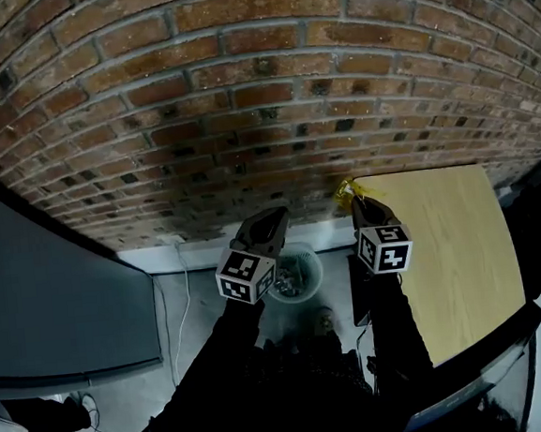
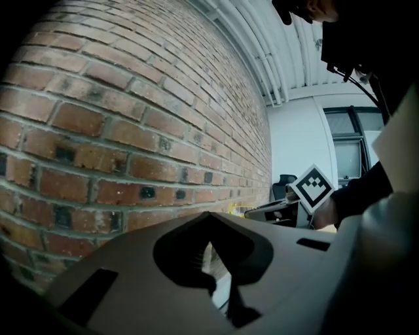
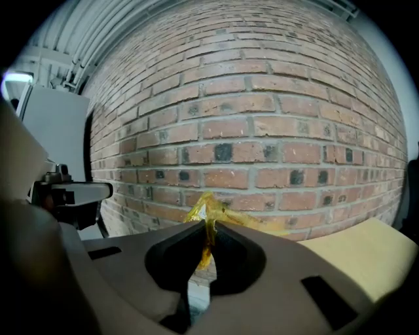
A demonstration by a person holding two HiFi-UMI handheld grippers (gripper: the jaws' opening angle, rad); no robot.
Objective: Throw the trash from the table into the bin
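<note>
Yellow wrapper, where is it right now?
In the head view the yellow wrapper is right of centre, pinched in the right gripper at the far left corner of the wooden table, by the brick wall; the bin lies lower left.

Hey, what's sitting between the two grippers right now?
In the head view, the round bin on the floor shows between the left gripper and the right gripper, below both. The right gripper pinches a yellow wrapper.
</note>
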